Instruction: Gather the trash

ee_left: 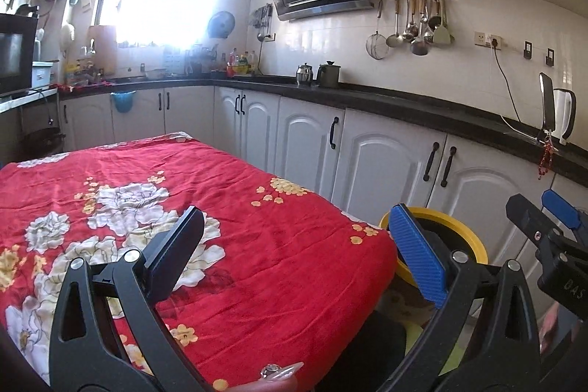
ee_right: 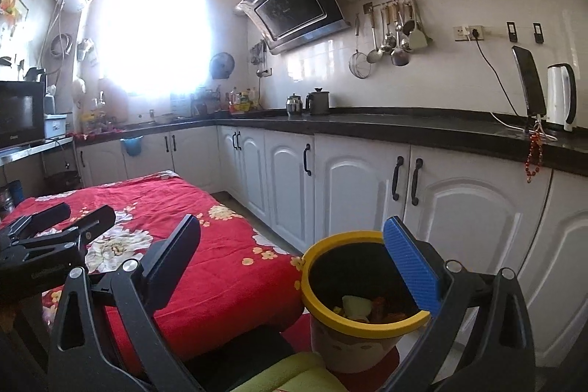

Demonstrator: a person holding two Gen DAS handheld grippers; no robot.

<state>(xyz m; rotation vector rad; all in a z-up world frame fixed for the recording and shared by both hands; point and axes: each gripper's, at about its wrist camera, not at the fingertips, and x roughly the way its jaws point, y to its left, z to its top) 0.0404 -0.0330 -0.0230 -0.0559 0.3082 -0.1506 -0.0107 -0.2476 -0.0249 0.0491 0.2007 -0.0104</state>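
Red-clothed surface (ee_left: 228, 245) looks bare; trash (ee_right: 367, 307) sits in the yellow-rimmed bin (ee_right: 345, 237) off its right corner. Both my tools, left (ee_left: 294, 256) and right (ee_right: 297, 267), gape empty. Right one could clip that rim and tip it.

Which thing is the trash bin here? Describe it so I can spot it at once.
Find the table under the red flowered cloth; the bin stands just past its near right corner, before the white cabinets. It is a pale bucket with a yellow rim and scraps inside, the only yellow-rimmed thing there.
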